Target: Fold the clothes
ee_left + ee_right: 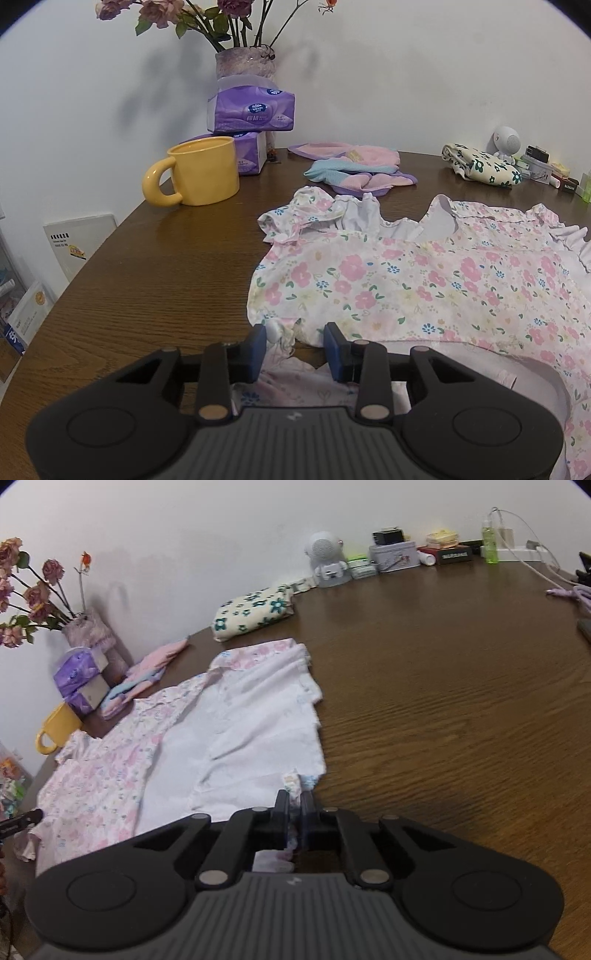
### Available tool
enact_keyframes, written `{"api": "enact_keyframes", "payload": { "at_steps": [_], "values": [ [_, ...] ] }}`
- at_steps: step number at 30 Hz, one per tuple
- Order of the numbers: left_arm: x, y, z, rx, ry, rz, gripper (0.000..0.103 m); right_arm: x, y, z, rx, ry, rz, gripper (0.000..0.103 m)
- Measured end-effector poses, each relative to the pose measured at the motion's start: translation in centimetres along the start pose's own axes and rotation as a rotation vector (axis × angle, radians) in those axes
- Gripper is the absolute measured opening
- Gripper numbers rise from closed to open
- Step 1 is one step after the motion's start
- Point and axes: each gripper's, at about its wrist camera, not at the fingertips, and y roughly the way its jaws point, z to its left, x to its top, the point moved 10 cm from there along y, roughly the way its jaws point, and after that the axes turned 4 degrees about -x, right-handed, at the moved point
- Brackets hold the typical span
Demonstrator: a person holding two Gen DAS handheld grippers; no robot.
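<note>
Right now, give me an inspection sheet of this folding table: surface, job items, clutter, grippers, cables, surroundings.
Surface: brown wooden table, bare on the right.
Job's things: floral garment spread out, pale inner side showing in the right wrist view; folded flowered cloth; pink and blue clothes near the wall.
Clutter: yellow mug, tissue packs, flower vase, white gadget, tin and small boxes, green bottle.
Grippers: left gripper apart around the hem; right gripper pinching the hem.
Cables: white cable at far right.
Surroundings: white wall.
</note>
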Motion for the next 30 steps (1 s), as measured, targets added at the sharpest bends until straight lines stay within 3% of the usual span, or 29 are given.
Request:
{"api": "enact_keyframes", "payload": {
  "at_steps": [2, 6, 7, 8, 10, 13, 15, 16, 17, 22, 24, 26, 30],
  "values": [
    [0.0, 0.0, 0.0, 0.001, 0.001, -0.001, 0.033, 0.1, 0.0, -0.8, -0.026, 0.012, -0.004, 0.004],
    [0.0, 0.0, 0.0, 0.000, 0.000, -0.003, 0.033, 0.5, -0.7, -0.8, 0.009, 0.047, -0.020, 0.010],
    [0.0, 0.0, 0.0, 0.000, 0.001, -0.004, 0.033, 0.8, -1.0, -0.6, 0.016, 0.048, -0.037, 0.018],
    [0.0, 0.0, 0.0, 0.001, 0.002, -0.004, 0.033, 1.1, -1.3, -0.4, 0.023, 0.049, -0.054, 0.033],
    [0.0, -0.1, 0.0, 0.003, 0.002, -0.005, 0.033, 1.8, -1.6, 0.0, 0.037, 0.048, -0.084, 0.043],
    [0.0, -0.1, 0.0, 0.003, 0.000, -0.006, 0.033, 2.5, -0.5, 0.6, 0.043, 0.037, -0.075, 0.043],
    [0.0, -0.1, 0.0, 0.000, -0.002, -0.007, 0.033, 2.7, 0.5, 0.8, 0.018, 0.011, -0.066, 0.037],
    [-0.1, -0.2, 0.0, 0.000, -0.003, -0.008, 0.033, 2.7, 0.9, 0.8, -0.004, -0.008, -0.064, 0.018],
    [-0.1, -0.2, -0.1, 0.000, -0.002, -0.008, 0.033, 2.5, 1.3, 0.7, -0.016, -0.016, -0.055, 0.007],
    [-0.1, -0.3, -0.1, -0.002, -0.003, -0.009, 0.033, 2.6, 1.9, 0.5, -0.047, -0.031, -0.047, 0.008],
    [-0.1, -0.3, -0.1, 0.000, 0.000, -0.010, 0.033, 3.5, 1.6, 0.4, -0.034, -0.022, -0.067, 0.013],
    [-0.1, -0.3, -0.2, 0.002, 0.003, -0.011, 0.033, 4.4, 2.2, 1.0, -0.034, -0.059, -0.071, 0.036],
    [-0.1, -0.4, -0.3, 0.002, 0.004, -0.012, 0.033, 5.6, 4.2, 2.1, -0.052, -0.134, -0.049, 0.039]
  ]
}}
